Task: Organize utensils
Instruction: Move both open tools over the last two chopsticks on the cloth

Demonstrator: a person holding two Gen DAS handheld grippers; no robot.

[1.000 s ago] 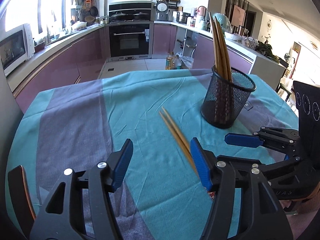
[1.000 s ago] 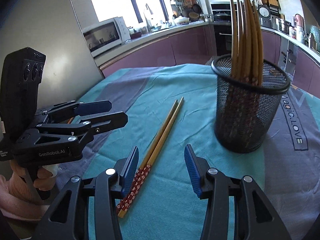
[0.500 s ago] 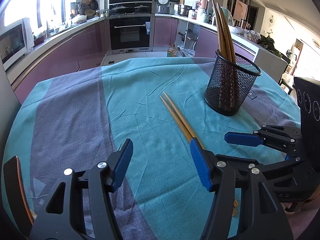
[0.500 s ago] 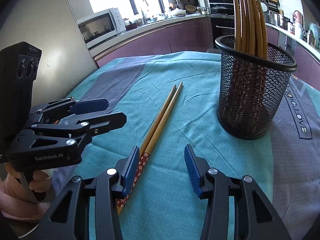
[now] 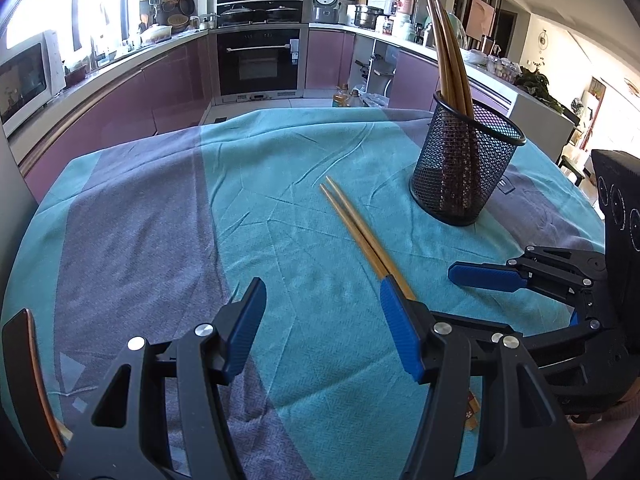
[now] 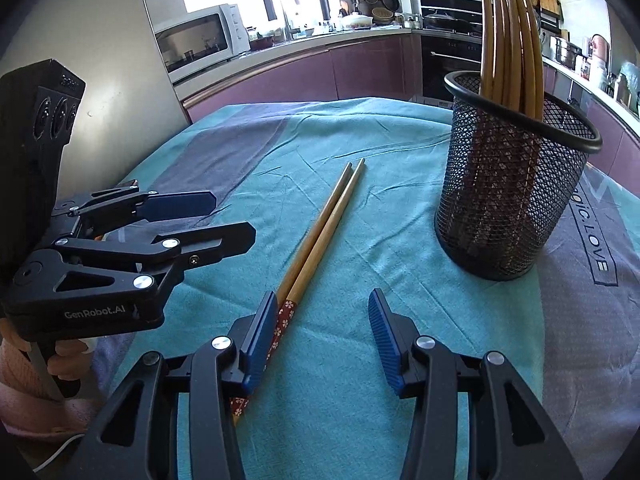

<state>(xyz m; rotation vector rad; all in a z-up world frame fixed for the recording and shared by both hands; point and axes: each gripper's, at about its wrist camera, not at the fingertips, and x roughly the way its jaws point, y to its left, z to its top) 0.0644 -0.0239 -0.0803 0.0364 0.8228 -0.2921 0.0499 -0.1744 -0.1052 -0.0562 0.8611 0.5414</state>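
Here both grippers, left (image 5: 322, 316) and right (image 6: 322, 330), gape empty; chopsticks (image 6: 320, 236) perhaps graze right's pad.

A wrinkled teal and grey woven cloth (image 5: 280, 216), matt and slightly coarse, covers the table. The two loose wooden chopsticks (image 6: 320, 236) look smooth and lightly polished, with red flower-patterned ends. The black wire-mesh metal cup (image 6: 508, 200) has a glossy rim. Both grippers' jaws are matt black plastic with ribbed blue pads (image 5: 244, 328) and shiny metal screws.
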